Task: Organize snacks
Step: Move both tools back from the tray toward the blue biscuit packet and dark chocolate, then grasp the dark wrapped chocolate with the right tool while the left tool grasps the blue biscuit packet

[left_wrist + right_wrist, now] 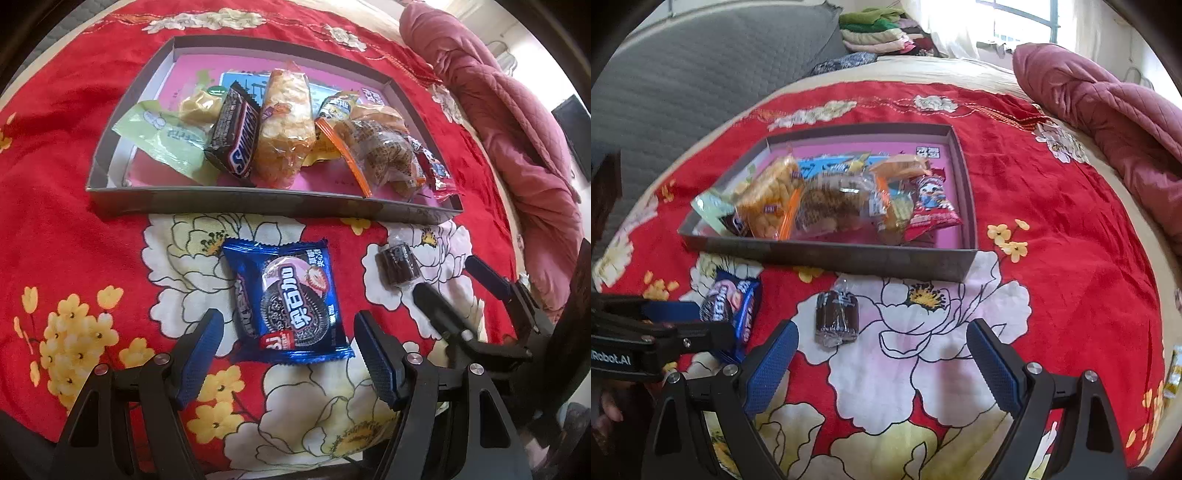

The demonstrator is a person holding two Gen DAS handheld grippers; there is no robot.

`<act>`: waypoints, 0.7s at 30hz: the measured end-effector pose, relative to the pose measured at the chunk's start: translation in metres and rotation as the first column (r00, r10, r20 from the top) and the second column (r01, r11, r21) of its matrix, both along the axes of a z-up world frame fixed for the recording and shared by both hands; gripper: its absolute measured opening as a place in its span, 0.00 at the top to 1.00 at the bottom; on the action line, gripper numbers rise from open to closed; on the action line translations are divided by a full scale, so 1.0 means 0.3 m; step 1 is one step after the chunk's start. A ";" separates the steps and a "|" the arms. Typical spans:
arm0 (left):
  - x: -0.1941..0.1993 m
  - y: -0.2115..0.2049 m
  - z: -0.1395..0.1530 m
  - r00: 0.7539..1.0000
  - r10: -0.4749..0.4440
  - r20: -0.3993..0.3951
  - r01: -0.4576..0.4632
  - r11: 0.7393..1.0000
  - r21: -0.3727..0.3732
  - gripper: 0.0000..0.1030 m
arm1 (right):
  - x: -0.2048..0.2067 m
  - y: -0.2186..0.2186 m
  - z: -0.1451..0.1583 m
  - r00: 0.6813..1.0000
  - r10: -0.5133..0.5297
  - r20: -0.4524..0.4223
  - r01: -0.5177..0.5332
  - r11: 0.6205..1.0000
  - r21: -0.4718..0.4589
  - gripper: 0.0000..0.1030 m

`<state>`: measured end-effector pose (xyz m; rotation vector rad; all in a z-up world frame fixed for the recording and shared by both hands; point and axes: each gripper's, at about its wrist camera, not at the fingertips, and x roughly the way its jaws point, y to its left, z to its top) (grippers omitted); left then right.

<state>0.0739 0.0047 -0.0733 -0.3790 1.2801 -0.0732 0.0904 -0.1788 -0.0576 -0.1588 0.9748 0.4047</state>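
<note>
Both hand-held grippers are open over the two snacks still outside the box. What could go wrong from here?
1. The left hand-held gripper straddles the flat cookie packet; its fingers may pinch the soft red bedspread too.
2. The small dark candy lies off-centre, near the right hand-held gripper's left finger, so it may get nudged aside.
3. The box is crowded.

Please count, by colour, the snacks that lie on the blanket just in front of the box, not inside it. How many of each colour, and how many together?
Blue packet: 1
Dark brown sweet: 1
Total: 2
</note>
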 end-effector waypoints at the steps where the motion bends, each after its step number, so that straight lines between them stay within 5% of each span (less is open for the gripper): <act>1: 0.003 -0.005 -0.002 1.000 0.000 -0.001 0.000 1.000 0.003 0.28 | -0.002 0.009 -0.006 1.000 0.010 0.001 -0.010 1.000 -0.011 0.10; 13: 0.031 -0.004 -0.020 1.000 0.020 -0.004 -0.020 1.000 -0.003 0.28 | 0.023 0.063 -0.032 0.997 0.069 0.018 -0.068 0.998 -0.013 0.18; 21: 0.024 0.006 -0.026 1.000 0.028 -0.006 -0.028 1.000 -0.012 0.28 | 0.019 0.119 -0.077 0.992 0.124 0.001 -0.124 0.991 -0.056 0.40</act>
